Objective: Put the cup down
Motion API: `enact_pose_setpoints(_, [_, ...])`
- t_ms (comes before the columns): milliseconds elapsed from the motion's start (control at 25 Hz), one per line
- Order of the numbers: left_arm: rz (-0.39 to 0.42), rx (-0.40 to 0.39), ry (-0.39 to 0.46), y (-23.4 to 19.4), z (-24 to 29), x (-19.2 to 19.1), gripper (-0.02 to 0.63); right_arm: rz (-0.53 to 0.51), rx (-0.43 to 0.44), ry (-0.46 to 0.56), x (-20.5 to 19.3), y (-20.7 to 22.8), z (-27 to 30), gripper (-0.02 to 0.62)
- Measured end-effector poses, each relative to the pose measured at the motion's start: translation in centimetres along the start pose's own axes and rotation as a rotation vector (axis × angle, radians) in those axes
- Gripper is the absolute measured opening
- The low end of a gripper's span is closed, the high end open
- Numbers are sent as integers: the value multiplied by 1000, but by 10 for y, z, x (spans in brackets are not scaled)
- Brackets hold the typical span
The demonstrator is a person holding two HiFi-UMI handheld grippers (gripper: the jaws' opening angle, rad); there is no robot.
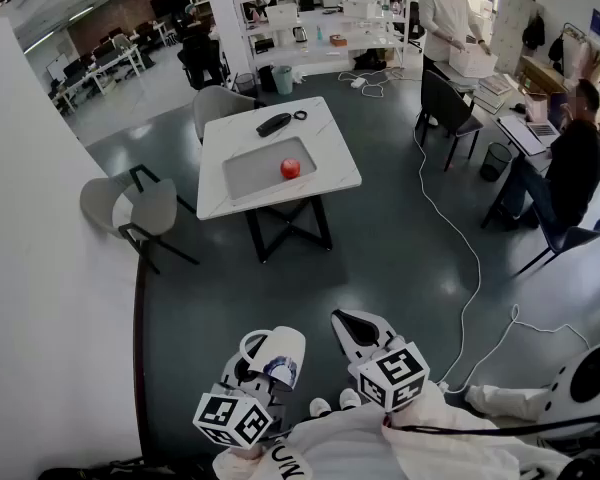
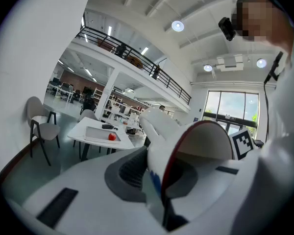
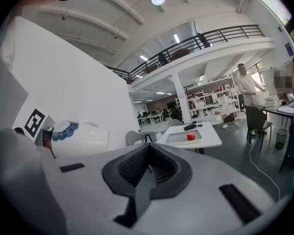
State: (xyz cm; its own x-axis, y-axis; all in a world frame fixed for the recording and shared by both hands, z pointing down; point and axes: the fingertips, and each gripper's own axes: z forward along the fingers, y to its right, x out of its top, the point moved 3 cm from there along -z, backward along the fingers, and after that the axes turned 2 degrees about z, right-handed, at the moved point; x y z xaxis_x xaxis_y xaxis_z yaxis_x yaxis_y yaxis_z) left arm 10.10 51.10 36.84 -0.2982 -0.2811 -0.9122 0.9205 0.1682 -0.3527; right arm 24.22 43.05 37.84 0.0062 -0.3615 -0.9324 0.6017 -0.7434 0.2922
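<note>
A white cup (image 1: 277, 352) with a blue pattern and a handle is held low in front of me, tipped on its side, above the dark floor. My left gripper (image 1: 260, 366) is shut on its rim; in the left gripper view the cup (image 2: 201, 143) fills the space over the jaws, the wall pinched between the pads of the gripper (image 2: 159, 182). My right gripper (image 1: 354, 326) hangs beside it, shut, with nothing in it (image 3: 146, 173). The cup (image 3: 81, 137) also shows at the left of the right gripper view. The white table (image 1: 218, 183) stands a few steps ahead.
On the table lie a grey tray (image 1: 255, 173) with a red apple (image 1: 290, 168) and a black object (image 1: 273, 123). Grey chairs (image 1: 130, 208) stand left of it. A white wall (image 1: 40, 268) runs along my left. A white cable (image 1: 460, 238) crosses the floor; people sit and stand at desks on the right.
</note>
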Motion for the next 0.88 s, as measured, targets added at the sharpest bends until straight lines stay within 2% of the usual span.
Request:
enact_pose_setpoints(480, [-7,26,7,-4,7,0,35,-2,30,1,4,7,10,5])
enact_pose_setpoints(880, [0,51,21,5,19,-5,35,1,44,10,5,28,5,5])
